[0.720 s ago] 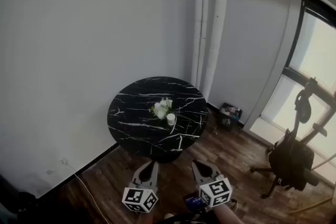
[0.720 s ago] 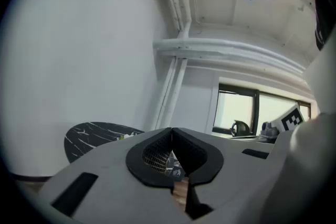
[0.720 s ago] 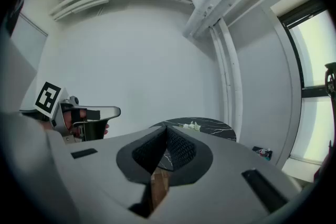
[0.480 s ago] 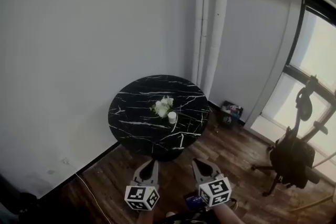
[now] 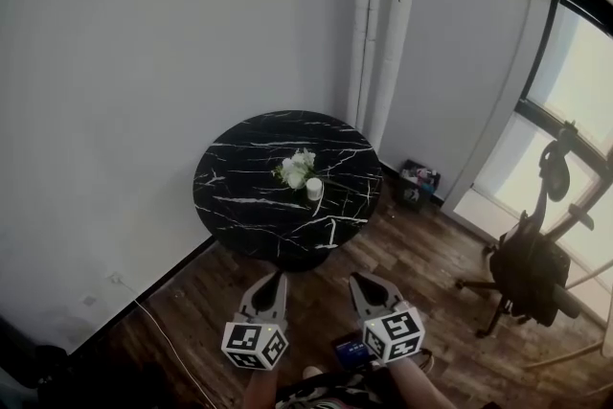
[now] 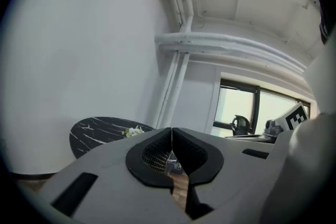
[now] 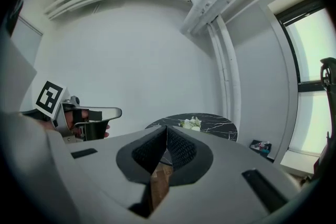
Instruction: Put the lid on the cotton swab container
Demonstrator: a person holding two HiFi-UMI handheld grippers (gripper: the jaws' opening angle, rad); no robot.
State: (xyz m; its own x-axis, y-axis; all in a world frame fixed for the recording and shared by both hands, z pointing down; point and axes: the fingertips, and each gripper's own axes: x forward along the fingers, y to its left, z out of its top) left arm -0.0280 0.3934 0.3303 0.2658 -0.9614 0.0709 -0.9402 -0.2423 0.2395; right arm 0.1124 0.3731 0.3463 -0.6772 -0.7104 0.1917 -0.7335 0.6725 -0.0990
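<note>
The left tool [image 5: 277, 277] and right tool [image 5: 355, 280], both clenched empty, hover well short of the cotton swab container [image 5: 313, 189].

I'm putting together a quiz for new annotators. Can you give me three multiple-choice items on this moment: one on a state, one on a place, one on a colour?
1. How do the jaws of the left tool and the right tool stand?
A both wide apart
B both together, empty
C each clamped on a lid

2. Where is the small white cylindrical container?
A under the table
B between the left tool's jaws
C on the round marble table, beside the white flowers

3. What colour is the tabletop?
A black with white veins
B plain white
C red

Answers:
1 B: each gripper view shows the pads meeting with nothing between them.
2 C: the head view shows it there.
3 A: the veining is plain in the head view.
</note>
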